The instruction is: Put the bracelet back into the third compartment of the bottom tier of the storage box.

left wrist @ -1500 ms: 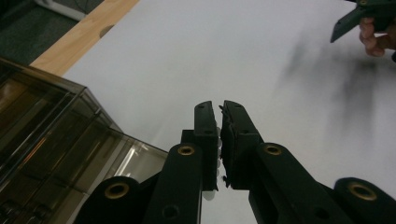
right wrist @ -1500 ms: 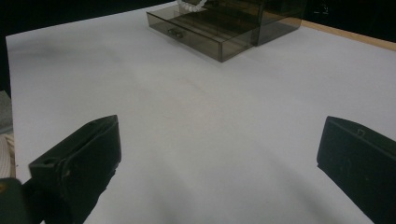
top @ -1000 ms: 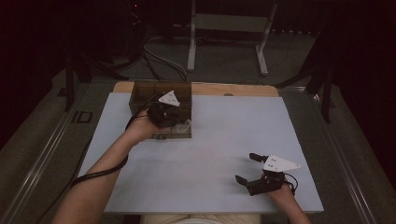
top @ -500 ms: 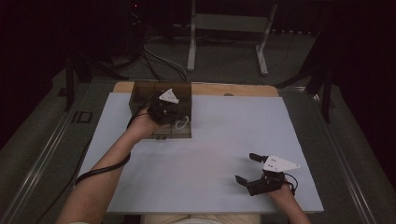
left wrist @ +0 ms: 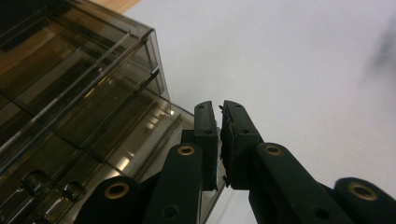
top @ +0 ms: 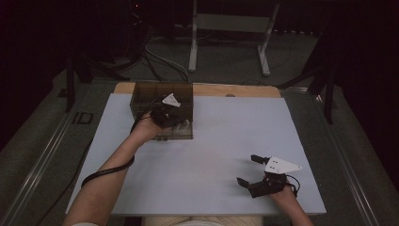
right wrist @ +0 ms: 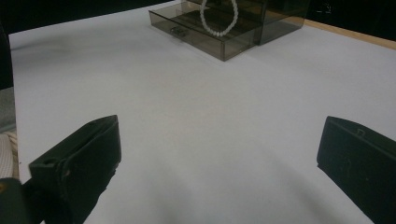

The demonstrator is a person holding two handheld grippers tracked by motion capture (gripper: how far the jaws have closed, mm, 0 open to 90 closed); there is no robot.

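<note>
The left gripper (top: pixel 176 123), jaws pinched shut on a pearl bracelet (right wrist: pixel 218 21) dangling over the smoky box's open drawer (right wrist: pixel 205 35), risked snagging beads on the drawer wall, while the right gripper (top: pixel 249 169) rested wide open

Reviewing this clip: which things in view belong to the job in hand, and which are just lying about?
In the job:
- smoked drawer box, its bottom drawer pulled out
- white bead bracelet hanging over that drawer
- left tongs, shut, above the drawer
- right tongs, open, resting on the white mat

Lying about:
- metal stand and cables on the floor
</note>
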